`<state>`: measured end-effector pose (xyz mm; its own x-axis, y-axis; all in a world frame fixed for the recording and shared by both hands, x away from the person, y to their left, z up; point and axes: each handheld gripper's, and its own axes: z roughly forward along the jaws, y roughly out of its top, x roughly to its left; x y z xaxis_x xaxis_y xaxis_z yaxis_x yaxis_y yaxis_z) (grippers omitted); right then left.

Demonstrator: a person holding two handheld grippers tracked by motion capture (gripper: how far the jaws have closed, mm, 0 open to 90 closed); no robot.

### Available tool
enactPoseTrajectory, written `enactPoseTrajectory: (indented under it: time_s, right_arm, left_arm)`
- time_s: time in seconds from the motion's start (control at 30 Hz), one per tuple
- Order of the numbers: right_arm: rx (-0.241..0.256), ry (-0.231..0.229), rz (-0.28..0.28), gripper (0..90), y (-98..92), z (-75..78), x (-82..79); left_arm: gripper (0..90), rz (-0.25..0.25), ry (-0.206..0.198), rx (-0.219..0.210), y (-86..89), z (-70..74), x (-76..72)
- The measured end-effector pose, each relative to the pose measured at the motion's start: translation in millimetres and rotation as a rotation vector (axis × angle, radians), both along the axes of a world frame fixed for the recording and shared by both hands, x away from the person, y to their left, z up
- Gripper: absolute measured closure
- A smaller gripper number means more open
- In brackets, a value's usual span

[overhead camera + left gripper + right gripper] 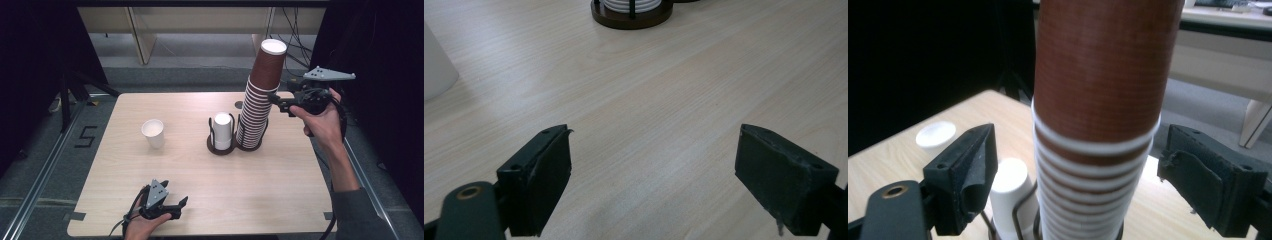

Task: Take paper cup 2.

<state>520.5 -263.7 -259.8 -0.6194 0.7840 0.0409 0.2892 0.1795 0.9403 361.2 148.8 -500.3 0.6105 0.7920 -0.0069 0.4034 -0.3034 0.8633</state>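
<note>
A tall leaning stack of brown paper cups (256, 107) (1098, 75) stands in a dark round holder (248, 146) right of the table's centre. My right gripper (280, 104) (1075, 170) is raised at the stack's right side, open, with a jaw on either side of the upper cups and a gap to each. A short stack of upturned white cups (222, 130) (1009, 192) sits in a second holder (220, 148) (631, 11). One white cup (153, 133) (935, 134) (435, 65) stands alone to the left. My left gripper (176, 206) (654, 165) rests open near the front edge, holding nothing.
The wooden table (200, 185) has bare surface between the front edge and the cup holders. Light desks or panels (145, 30) stand behind the table, with cables (295, 45) on the floor at the back right. Dark curtains close off both sides.
</note>
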Motion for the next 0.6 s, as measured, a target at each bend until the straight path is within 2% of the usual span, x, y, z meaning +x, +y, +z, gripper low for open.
enactPoseTrajectory:
  time_s: [0.03,0.07,0.17,0.43,0.5,0.57,0.6]
  right_arm:
    - [-0.008,-0.016,-0.003,15.4,0.5,3.1,2.7]
    - [-0.007,-0.013,-0.011,15.4,2.7,7.9,6.5]
    - [-0.015,-0.013,-0.023,15.4,6.9,14.6,14.0]
    - [-0.017,-0.014,-0.048,15.5,15.8,21.3,28.3]
    - [-0.006,-0.020,-0.051,15.4,16.1,22.5,32.1]
    - [0.026,-0.011,-0.051,15.4,18.0,23.8,37.1]
    - [0.022,-0.010,-0.049,15.4,18.6,24.4,38.6]
  left_arm:
    - [14.6,0.005,0.001,-0.008,-1.0,-0.4,-0.4]
    - [14.6,0.000,0.003,0.008,-0.2,0.1,-0.3]
    - [14.6,-0.009,0.007,0.008,-0.7,-0.7,-0.2]
    - [14.6,-0.002,0.004,0.010,0.0,0.0,0.0]
    - [14.6,-0.005,0.003,0.005,0.1,-0.2,0.5]
    - [14.6,-0.005,0.003,0.006,0.2,0.4,0.8]
    - [14.6,-0.006,0.002,0.006,0.3,0.5,1.0]
